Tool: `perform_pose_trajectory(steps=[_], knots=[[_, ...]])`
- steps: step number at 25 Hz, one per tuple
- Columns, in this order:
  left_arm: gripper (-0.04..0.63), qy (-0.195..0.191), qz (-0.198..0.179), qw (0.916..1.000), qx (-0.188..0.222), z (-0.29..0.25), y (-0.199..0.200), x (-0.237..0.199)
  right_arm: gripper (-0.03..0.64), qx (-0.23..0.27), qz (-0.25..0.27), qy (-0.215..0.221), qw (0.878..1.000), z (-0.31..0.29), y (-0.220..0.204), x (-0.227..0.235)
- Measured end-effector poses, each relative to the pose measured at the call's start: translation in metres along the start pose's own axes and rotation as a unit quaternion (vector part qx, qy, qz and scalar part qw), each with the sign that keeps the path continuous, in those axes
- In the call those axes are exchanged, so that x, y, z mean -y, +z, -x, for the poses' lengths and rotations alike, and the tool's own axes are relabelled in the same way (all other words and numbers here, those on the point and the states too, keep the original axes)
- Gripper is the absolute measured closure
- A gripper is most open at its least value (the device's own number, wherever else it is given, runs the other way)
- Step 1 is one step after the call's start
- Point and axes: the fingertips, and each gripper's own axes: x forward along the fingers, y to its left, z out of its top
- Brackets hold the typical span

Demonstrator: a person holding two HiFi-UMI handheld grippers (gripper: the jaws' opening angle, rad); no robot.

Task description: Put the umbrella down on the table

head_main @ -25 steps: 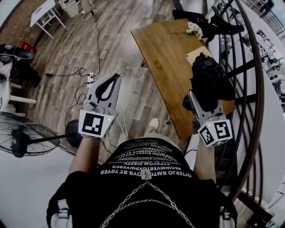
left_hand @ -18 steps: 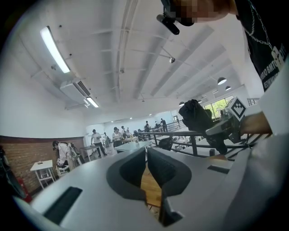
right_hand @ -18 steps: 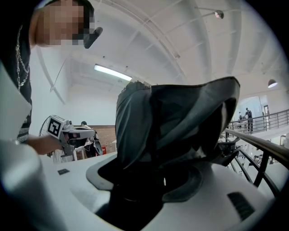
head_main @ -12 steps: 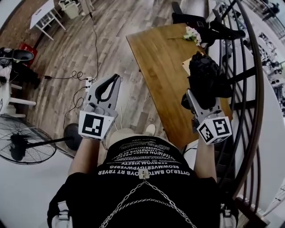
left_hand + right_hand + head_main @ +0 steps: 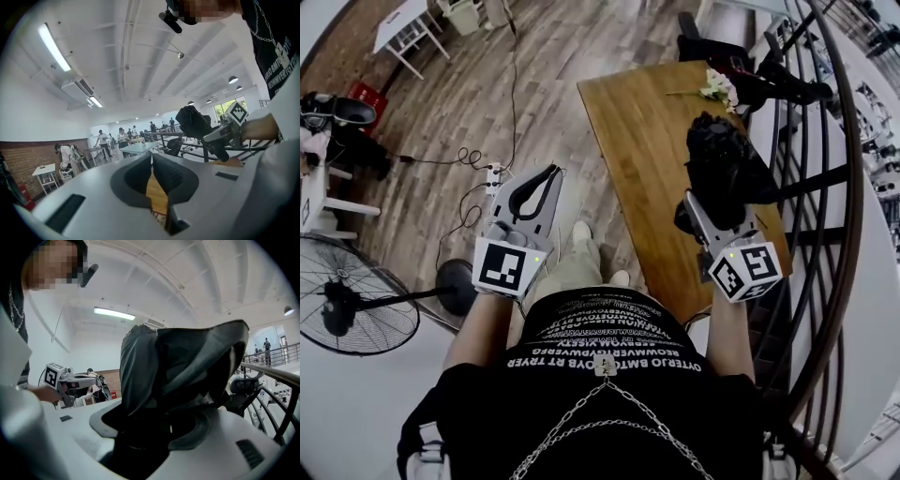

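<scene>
The umbrella (image 5: 727,169) is a black, soft, crumpled bundle of folded cloth. The right gripper (image 5: 711,208) holds it, jaws wide around its lower end. Since a moment ago it has been carried further in over the bench (image 5: 642,122), which is smooth, flat brown wood. I think it is not resting there yet, so lowering comes next. The left gripper (image 5: 542,178) is empty, jaws closed together, over the plank floor (image 5: 534,75).

Wooden table (image 5: 642,141), flower sprig (image 5: 715,89) (pale blooms) at far end
</scene>
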Motion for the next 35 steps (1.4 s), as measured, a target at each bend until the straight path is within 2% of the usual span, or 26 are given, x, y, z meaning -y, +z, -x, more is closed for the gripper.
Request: perform_pose_trajectory(steps=[3,7,11,17,25,31,35], knots=[[0.560,-0.007,0.005,0.9999,0.008,-0.019,0.000,-0.014,0.347,-0.006,-0.010,0.002,1.000,-0.018,0.000,-0.003],[0.560,-0.022,0.006,0.9996,0.017,-0.045,0.001,-0.022,0.347,-0.013,0.001,-0.005,1.000,-0.033,0.002,0.003],[0.560,-0.043,0.013,0.9990,0.005,-0.071,-0.018,-0.029,0.347,-0.017,-0.007,-0.021,1.000,-0.050,-0.002,0.015],[0.560,-0.068,0.026,0.9973,-0.011,-0.109,-0.035,-0.045,0.347,-0.050,-0.037,-0.036,0.997,-0.092,-0.024,0.035],[0.560,-0.075,0.045,0.9954,-0.038,-0.147,-0.063,-0.061,0.347,-0.127,-0.094,-0.050,0.986,-0.152,-0.092,0.076],[0.560,-0.083,0.062,0.9927,-0.062,-0.153,-0.098,-0.071,0.347,-0.180,-0.139,-0.065,0.972,-0.178,-0.167,0.088],[0.560,-0.073,0.078,0.9934,-0.043,-0.164,-0.109,-0.082,0.347,-0.215,-0.149,-0.079,0.962,-0.193,-0.209,0.104]])
